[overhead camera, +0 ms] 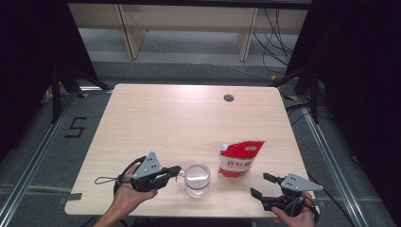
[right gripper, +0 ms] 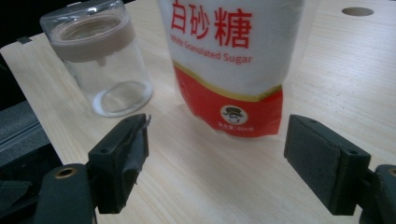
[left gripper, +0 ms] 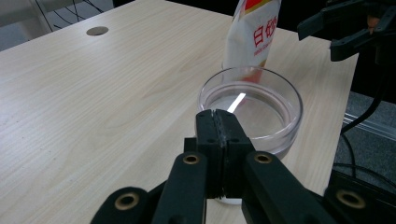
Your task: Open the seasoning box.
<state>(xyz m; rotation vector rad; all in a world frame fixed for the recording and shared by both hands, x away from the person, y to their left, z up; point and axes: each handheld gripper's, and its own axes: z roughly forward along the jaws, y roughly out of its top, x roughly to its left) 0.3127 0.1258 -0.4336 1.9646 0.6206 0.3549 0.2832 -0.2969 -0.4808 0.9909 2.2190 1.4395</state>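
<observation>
A clear glass jar [overhead camera: 197,177] with a brownish band under its top stands near the table's front edge. My left gripper [overhead camera: 177,171] is shut, jaws pressed flat together, its tip at the jar's near rim [left gripper: 280,88]; whether something thin is pinched I cannot tell. In the left gripper view the left gripper [left gripper: 218,114] covers that rim. A red-and-white pouch of granulated sugar [overhead camera: 239,161] stands upright just right of the jar. My right gripper [overhead camera: 261,185] is open, right of the pouch and nearer the front edge. Between the right gripper's [right gripper: 217,158] jaws I see the pouch [right gripper: 233,60], farther off and untouched, and the jar [right gripper: 100,60].
The light wooden table [overhead camera: 165,123] has a round cable hole [overhead camera: 229,98] at the back right. Bare tabletop stretches behind the jar and pouch. Black stands and cables flank the table on the floor. The right gripper [left gripper: 336,28] shows in the left gripper view beyond the pouch [left gripper: 252,37].
</observation>
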